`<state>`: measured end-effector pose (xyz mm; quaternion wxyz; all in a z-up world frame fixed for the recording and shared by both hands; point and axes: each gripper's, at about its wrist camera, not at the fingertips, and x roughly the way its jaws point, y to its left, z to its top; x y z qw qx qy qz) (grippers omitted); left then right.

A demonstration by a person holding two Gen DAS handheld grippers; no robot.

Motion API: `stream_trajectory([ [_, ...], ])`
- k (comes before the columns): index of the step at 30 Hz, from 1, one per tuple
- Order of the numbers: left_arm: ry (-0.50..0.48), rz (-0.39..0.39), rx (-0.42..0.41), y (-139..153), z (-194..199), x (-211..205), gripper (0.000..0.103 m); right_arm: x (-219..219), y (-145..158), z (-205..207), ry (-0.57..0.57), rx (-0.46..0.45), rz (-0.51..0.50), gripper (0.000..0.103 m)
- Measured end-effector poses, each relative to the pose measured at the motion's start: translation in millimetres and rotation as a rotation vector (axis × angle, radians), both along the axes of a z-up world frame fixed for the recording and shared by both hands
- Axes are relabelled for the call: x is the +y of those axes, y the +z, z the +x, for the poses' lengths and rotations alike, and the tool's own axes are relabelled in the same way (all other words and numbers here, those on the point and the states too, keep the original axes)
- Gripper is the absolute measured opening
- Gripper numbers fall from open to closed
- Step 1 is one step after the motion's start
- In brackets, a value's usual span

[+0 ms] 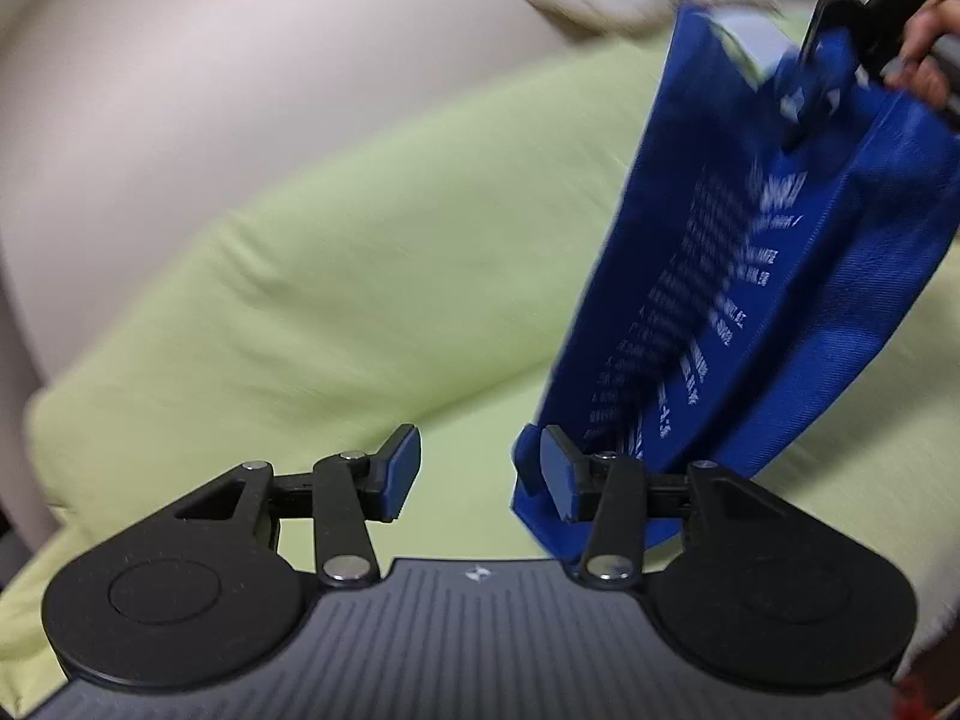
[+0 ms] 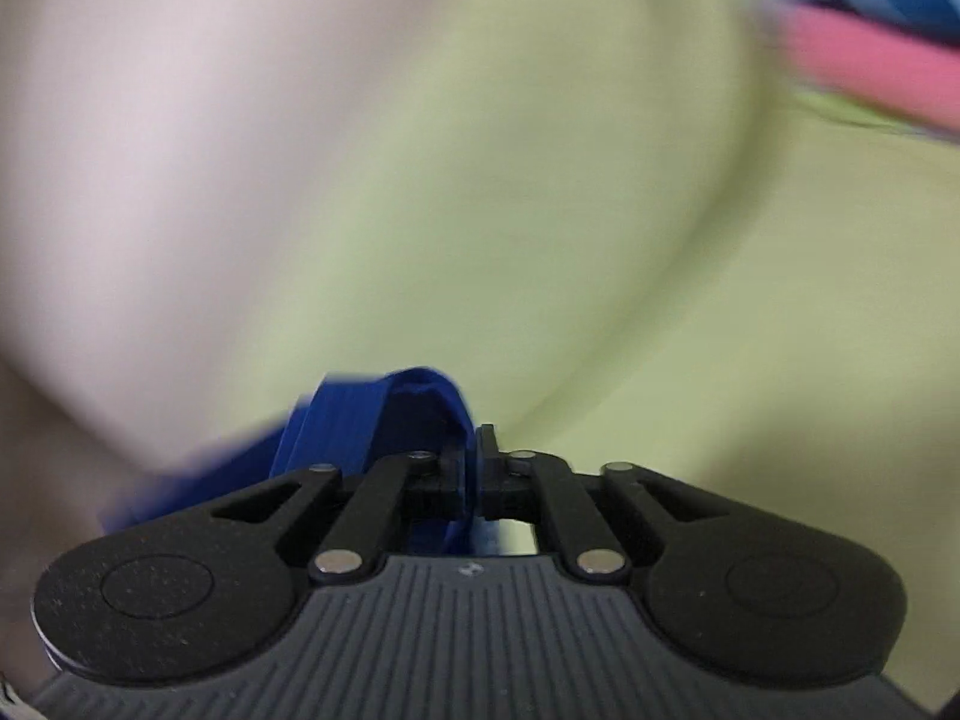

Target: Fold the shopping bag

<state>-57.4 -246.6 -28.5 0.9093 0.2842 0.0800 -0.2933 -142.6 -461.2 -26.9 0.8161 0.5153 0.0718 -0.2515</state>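
The blue non-woven fabric shopping bag with white printed lettering point(image 1: 738, 276) hangs in the air above the pale green bed sheet point(image 1: 360, 276), its top edge drawn up toward the upper right of the left wrist view and its lower corner trailing down beside the left gripper point(image 1: 480, 474). It is judged to be lifted this way so that its panels drop flat and its edges align before a fold is laid; no fold is yet evident. The right gripper point(image 2: 473, 480) is clenched on a blue strap-like loop of the bag point(image 2: 420, 414), the fabric pinched between its nearly closed jaws; in the left wrist view the same tool appears at the bag's top, with a person's hand point(image 1: 924, 54) on its handle. The left gripper stands released, jaws roughly half apart with only sheet showing between them. The bag's lower corner lies against the outer side of its right-hand finger point(image 1: 561, 474), but nothing is pressed between the pads. Both views are motion-blurred, so finer contact cannot be confirmed. A cream wall point(image 1: 180, 90) lies behind the bed.
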Motion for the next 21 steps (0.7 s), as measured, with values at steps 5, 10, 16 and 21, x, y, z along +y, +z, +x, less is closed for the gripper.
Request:
stream_trajectory([
  [5, -0.036, 0.135, 0.072, -32, 19, -39, 0.052, -21, -41, -1, -0.117, 0.489, -0.144, 0.058],
  [10, -0.087, 0.253, 0.021, -53, 35, -62, 0.052, 27, -43, -24, -0.151, 0.551, -0.355, 0.073],
  [16, -0.289, 0.378, -0.102, -53, 64, -112, 0.053, 95, -47, -27, 0.052, 0.526, -0.611, 0.06],
  [21, -0.285, 0.288, -0.031, -27, 116, -165, 0.054, 105, -56, 7, 0.121, 0.639, -0.699, 0.045],
])
